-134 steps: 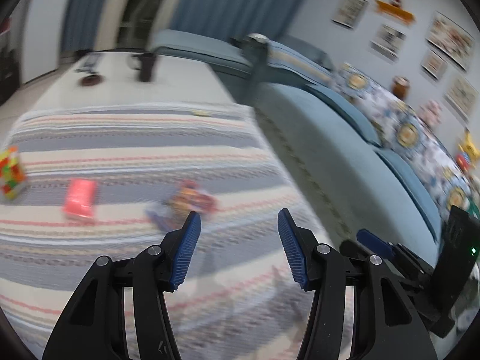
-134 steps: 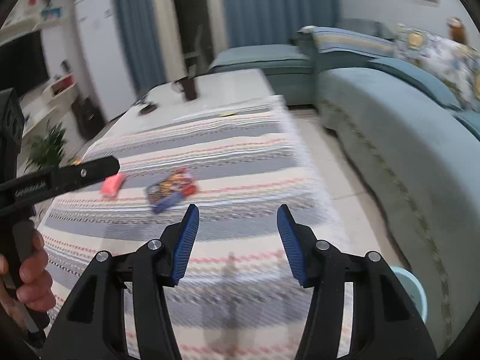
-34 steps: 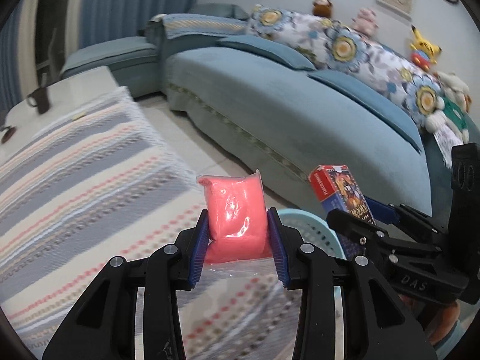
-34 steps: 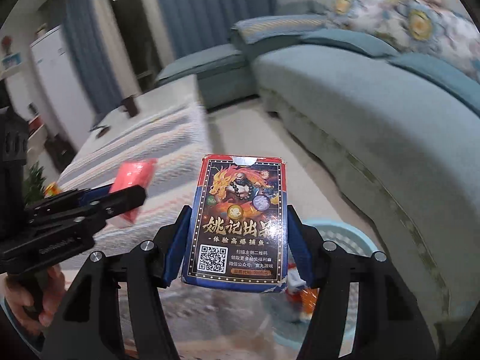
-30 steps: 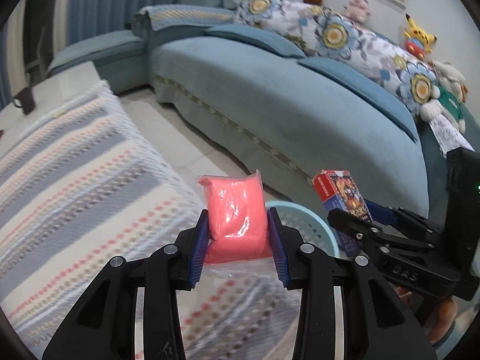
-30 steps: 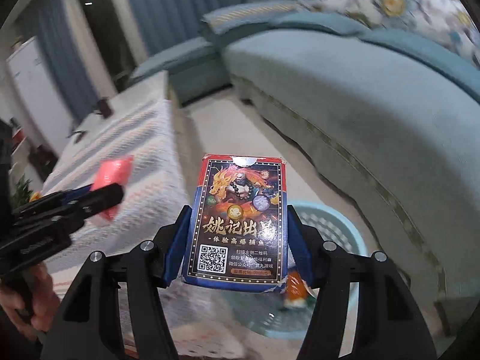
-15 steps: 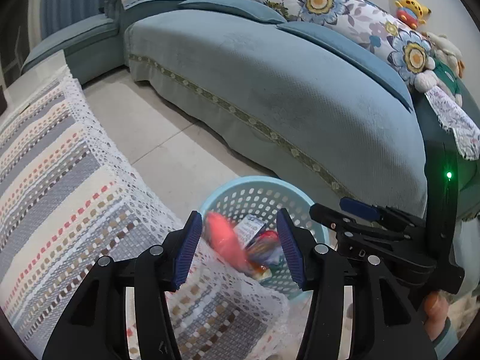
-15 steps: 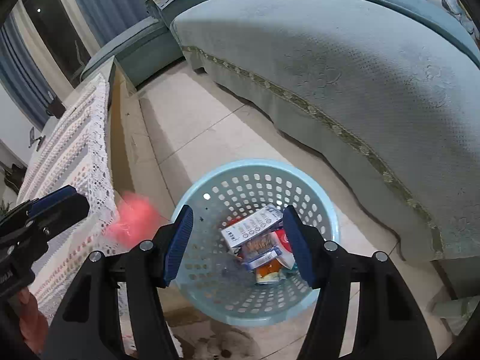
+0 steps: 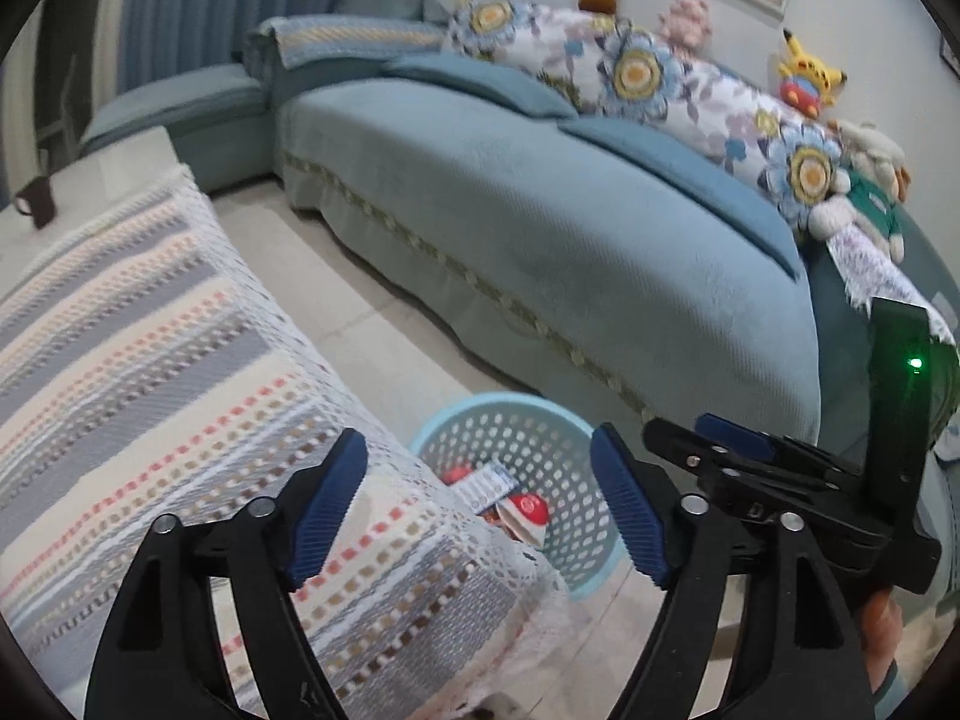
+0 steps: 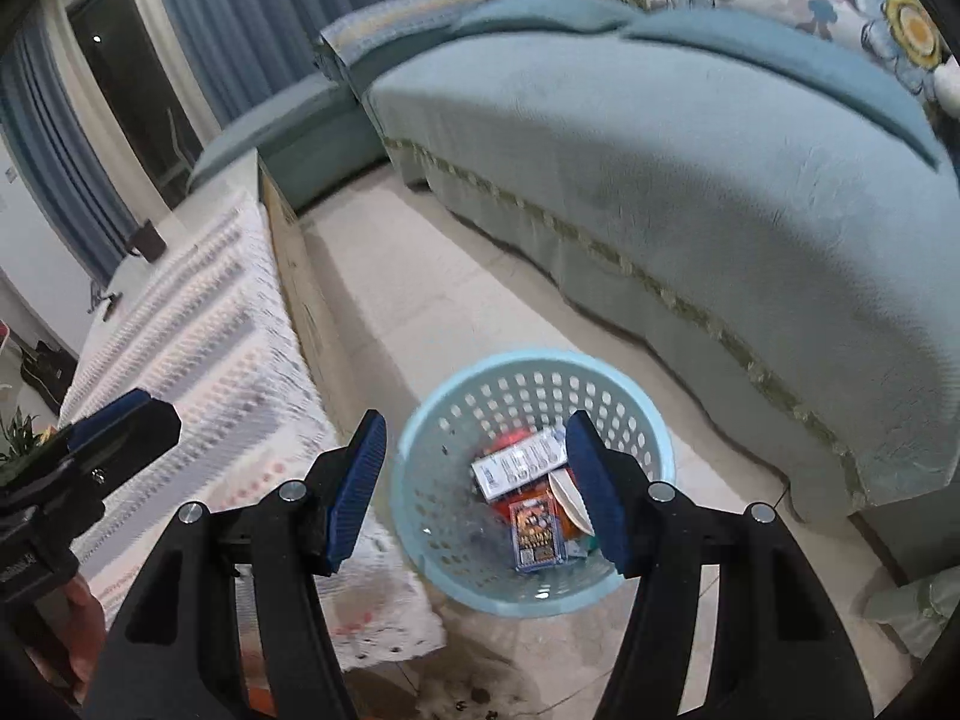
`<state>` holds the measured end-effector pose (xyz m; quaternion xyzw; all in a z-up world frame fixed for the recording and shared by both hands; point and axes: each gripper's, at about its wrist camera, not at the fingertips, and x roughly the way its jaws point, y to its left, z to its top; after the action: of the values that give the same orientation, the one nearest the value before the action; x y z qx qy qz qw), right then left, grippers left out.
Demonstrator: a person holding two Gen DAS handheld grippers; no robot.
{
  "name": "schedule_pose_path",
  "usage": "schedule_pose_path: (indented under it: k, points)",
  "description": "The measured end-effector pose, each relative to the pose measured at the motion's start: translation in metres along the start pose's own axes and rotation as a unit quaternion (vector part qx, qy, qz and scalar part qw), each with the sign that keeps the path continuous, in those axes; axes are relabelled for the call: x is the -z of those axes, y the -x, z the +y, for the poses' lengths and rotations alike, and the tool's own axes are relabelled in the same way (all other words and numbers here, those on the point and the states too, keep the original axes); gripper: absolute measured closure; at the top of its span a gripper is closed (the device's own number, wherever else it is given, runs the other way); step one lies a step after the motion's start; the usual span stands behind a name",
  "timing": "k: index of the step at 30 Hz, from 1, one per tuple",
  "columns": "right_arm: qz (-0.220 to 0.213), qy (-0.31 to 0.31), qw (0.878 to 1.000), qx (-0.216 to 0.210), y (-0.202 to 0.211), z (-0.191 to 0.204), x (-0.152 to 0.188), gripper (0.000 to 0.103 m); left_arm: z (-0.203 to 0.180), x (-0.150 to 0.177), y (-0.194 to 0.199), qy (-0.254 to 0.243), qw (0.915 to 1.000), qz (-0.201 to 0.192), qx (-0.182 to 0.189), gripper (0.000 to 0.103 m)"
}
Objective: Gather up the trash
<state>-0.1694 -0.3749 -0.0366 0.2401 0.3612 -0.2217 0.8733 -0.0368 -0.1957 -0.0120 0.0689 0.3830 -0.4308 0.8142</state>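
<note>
Both the left gripper (image 9: 477, 504) and right gripper (image 10: 474, 489) hang spread and empty above the blue basket (image 10: 645, 420) on the floor; trash inside (image 10: 537, 531) looks light, flat, best pinched by edges

A teal sofa (image 9: 540, 228) is seen along the wall, floral cushions (image 9: 636, 69) on it; pale floor tiles (image 10: 420, 300) and blue curtains (image 10: 252, 6), somewhat blurred, lie beside it.
</note>
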Motion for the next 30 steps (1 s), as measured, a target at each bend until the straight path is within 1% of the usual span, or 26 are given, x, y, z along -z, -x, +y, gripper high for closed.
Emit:
schedule_pose_path:
  k: [1, 4, 6, 8, 9, 12, 14, 18, 21, 24, 30]
  points:
    - [-0.008, 0.002, 1.0, 0.004, 0.006, 0.003, 0.0, 0.041, 0.001, 0.001, 0.009, 0.001, 0.9999, -0.013, -0.009, 0.023]
    - [-0.049, 0.012, 0.998, 0.03, 0.029, 0.019, 0.006, 0.039, 0.002, 0.008, 0.029, 0.003, 0.9982, -0.045, -0.039, 0.021]
    - [-0.07, 0.019, 0.997, 0.038, 0.038, 0.026, 0.012, 0.038, 0.004, 0.016, 0.04, 0.001, 0.9946, -0.072, -0.074, 0.019]
    - [-0.098, 0.029, 0.994, 0.047, 0.048, 0.036, 0.019, 0.038, 0.005, 0.02, 0.046, 0.006, 0.9918, -0.085, -0.096, 0.019]
    - [-0.111, 0.036, 0.992, 0.052, 0.052, 0.04, 0.023, 0.038, 0.004, 0.02, 0.048, 0.006, 0.991, -0.088, -0.101, 0.019]
    - [-0.138, 0.047, 0.987, 0.067, 0.061, 0.048, 0.033, 0.038, -0.001, 0.022, 0.058, -0.012, 0.9854, -0.11, -0.129, 0.016]
    - [-0.151, 0.046, 0.985, 0.069, 0.064, 0.051, 0.038, 0.038, -0.004, 0.023, 0.063, -0.017, 0.983, -0.12, -0.137, 0.015]
    - [-0.174, 0.042, 0.981, 0.075, 0.069, 0.051, 0.047, 0.038, -0.006, 0.024, 0.07, -0.015, 0.9805, -0.13, -0.147, 0.014]
    - [-0.194, 0.043, 0.976, 0.086, 0.074, 0.052, 0.05, 0.038, -0.007, 0.025, 0.077, -0.02, 0.9754, -0.146, -0.163, 0.012]
    - [-0.203, 0.043, 0.974, 0.093, 0.077, 0.054, 0.05, 0.038, -0.009, 0.026, 0.078, -0.031, 0.973, -0.15, -0.172, 0.011]
    - [-0.216, 0.039, 0.971, 0.095, 0.087, 0.052, 0.049, 0.038, -0.004, 0.025, 0.083, -0.024, 0.9736, -0.15, -0.17, 0.011]
